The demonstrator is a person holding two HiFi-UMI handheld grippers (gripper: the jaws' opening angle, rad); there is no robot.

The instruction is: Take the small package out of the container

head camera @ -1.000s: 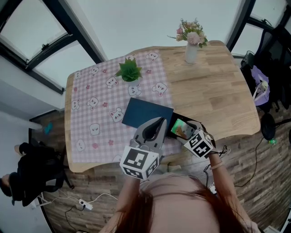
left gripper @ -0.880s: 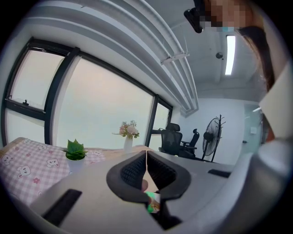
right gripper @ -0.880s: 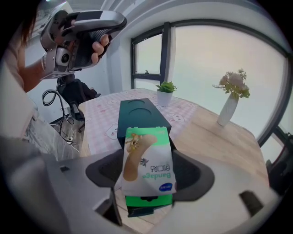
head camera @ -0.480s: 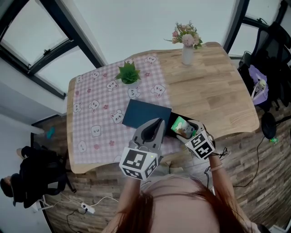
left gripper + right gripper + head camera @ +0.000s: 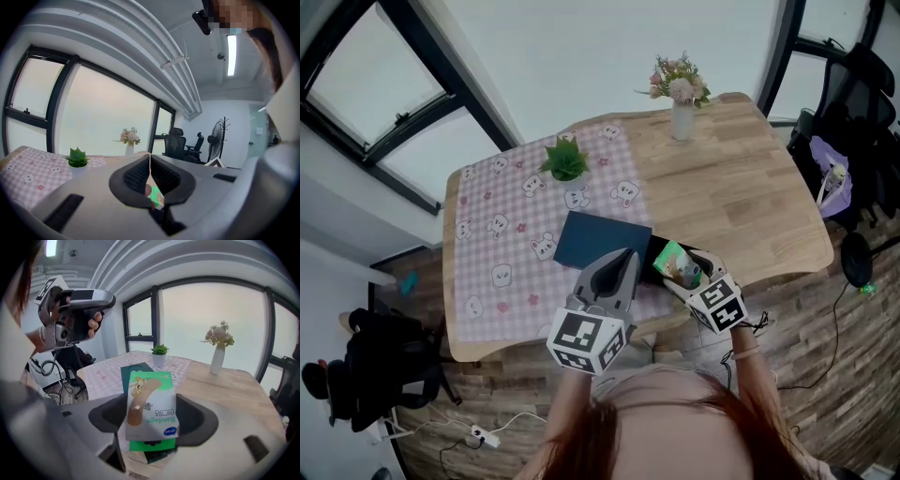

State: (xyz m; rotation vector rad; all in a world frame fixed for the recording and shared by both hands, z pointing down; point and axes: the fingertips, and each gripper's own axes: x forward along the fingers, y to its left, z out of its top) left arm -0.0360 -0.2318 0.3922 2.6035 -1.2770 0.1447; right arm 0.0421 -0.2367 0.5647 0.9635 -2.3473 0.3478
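Observation:
My right gripper (image 5: 682,273) is shut on the small package (image 5: 677,264), a green and white bandage pack (image 5: 152,408), which stands upright between the pads. It hangs just above the black container (image 5: 709,260) at the table's near edge; a dark corner of the container (image 5: 157,456) shows under the pack. The container's dark blue lid (image 5: 602,240) lies on the checked cloth to the left. Beside it my left gripper (image 5: 619,269) hovers with its jaws (image 5: 150,172) shut and nothing in them.
A pink checked cloth (image 5: 502,253) covers the left half of the wooden table (image 5: 750,187). A small potted plant (image 5: 565,159) and a vase of flowers (image 5: 678,94) stand at the far side. An office chair (image 5: 853,103) is off to the right.
The bandage pack has tipped from lying flat in the container to standing up in the right gripper, slightly higher. The left gripper has hardly moved.

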